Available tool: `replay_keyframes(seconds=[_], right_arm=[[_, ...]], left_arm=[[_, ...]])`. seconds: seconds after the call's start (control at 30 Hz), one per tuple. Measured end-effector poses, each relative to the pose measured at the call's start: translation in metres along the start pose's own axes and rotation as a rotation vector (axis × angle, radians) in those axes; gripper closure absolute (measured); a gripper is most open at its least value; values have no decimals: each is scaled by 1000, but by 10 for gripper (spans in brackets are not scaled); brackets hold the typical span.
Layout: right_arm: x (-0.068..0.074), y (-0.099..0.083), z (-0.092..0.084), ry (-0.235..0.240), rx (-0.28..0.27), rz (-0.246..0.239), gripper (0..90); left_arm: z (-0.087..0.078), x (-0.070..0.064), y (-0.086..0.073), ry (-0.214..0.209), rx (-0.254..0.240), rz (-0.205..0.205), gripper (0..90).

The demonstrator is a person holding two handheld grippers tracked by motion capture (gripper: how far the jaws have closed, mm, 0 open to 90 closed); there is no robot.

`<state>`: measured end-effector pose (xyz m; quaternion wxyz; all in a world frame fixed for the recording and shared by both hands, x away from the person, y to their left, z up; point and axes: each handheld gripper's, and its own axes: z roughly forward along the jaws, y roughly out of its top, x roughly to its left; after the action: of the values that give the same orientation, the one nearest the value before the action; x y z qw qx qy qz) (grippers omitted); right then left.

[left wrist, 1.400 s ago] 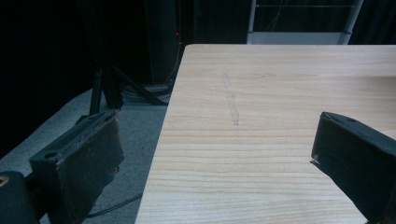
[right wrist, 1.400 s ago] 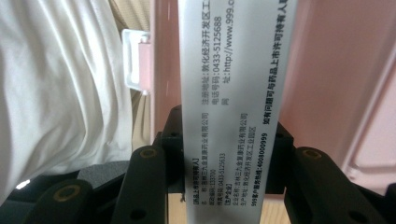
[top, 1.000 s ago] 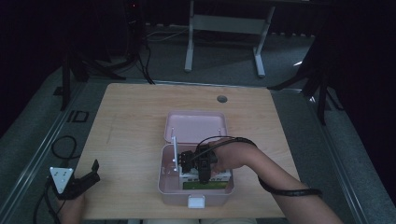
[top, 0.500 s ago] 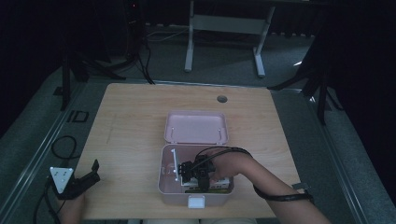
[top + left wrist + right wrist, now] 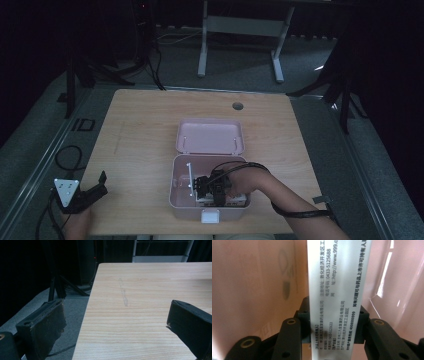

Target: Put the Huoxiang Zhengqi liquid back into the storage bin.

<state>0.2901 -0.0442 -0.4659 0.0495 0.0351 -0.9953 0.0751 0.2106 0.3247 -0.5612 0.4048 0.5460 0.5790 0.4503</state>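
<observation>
The right gripper [image 5: 334, 327] is clamped on a slim white cardboard medicine carton [image 5: 337, 290], its black jaws pressing the carton's two sides, with the printed face rising straight ahead of them. In the high view this right gripper [image 5: 212, 192] is down inside the open pink plastic box [image 5: 180, 180], and the carton is within the box walls; the box's pink lid [image 5: 210, 136] lies flat just beyond the gripper. Pink wall surrounds the carton on both sides in the right gripper view.

The carton's print is Chinese text running lengthwise, with readable figures "0433-5125688", "http://www.999.c…" cut off at the edge, and "4008000999"; smaller lines are too fine to read.

The left gripper [image 5: 115, 322] stands wide open with nothing between its jaws, hovering at the near left corner of the light wooden table [image 5: 150, 285], well apart from the box
</observation>
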Motion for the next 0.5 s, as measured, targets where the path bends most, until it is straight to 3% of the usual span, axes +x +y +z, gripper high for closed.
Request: replay_keyframes(seconds=[0.27,0.5], right_arm=[[0,0,0,-1,-1,13,602],[0,-5,-14,15,0,24,522]], left_arm=[[0,0,0,1,0,0,21],[0,0,0,1,-1,1,21]])
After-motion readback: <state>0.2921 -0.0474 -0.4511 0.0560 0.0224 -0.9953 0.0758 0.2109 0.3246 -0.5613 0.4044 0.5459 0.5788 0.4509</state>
